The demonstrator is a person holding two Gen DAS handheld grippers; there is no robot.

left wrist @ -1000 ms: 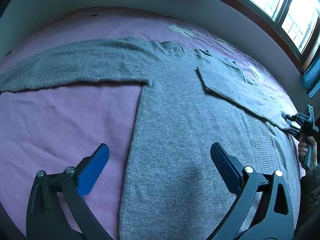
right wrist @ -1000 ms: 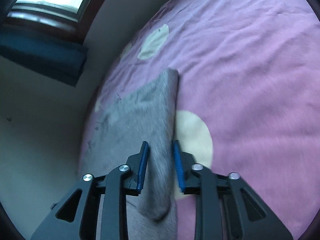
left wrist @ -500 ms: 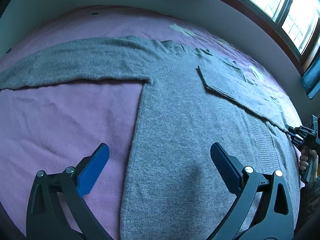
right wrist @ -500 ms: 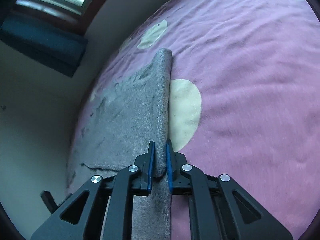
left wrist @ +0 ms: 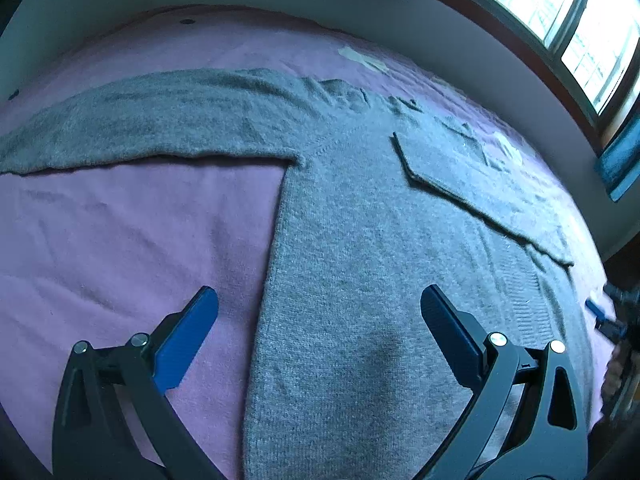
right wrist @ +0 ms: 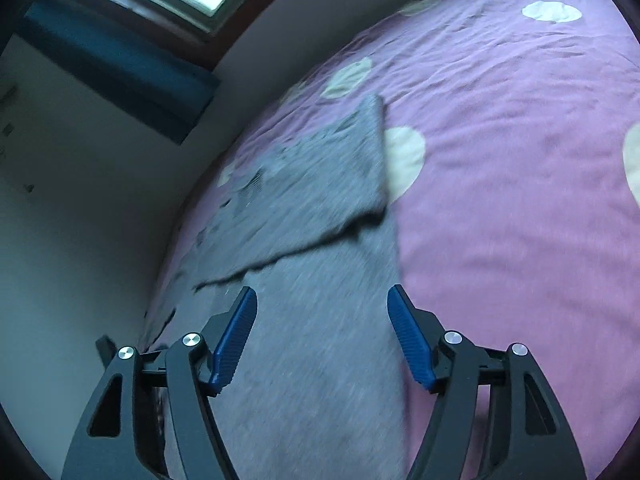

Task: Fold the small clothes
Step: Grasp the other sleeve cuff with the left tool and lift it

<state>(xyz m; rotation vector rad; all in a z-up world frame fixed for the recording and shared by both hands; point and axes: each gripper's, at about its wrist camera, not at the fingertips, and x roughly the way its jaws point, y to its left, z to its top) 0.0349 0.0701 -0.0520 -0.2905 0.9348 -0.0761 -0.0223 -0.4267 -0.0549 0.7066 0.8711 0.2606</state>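
Black tool (right wrist: 322, 336), blue ribbed pads (right wrist: 236, 340), silver screws (right wrist: 191, 339)

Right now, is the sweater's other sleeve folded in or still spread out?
Spread out. In the left wrist view that sleeve lies flat across the purple bedspread, away from the sweater; only the window-side sleeve is folded over.

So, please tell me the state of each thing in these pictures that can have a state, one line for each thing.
Grey sweater: spread flat on the pink bedcover, partly folded.
Folded sleeve: lying across the sweater's body.
Other sleeve: stretched out straight, not yet folded.
Left gripper: open, holding nothing.
Right gripper: jaws opening, pads not touching the sweater below them.
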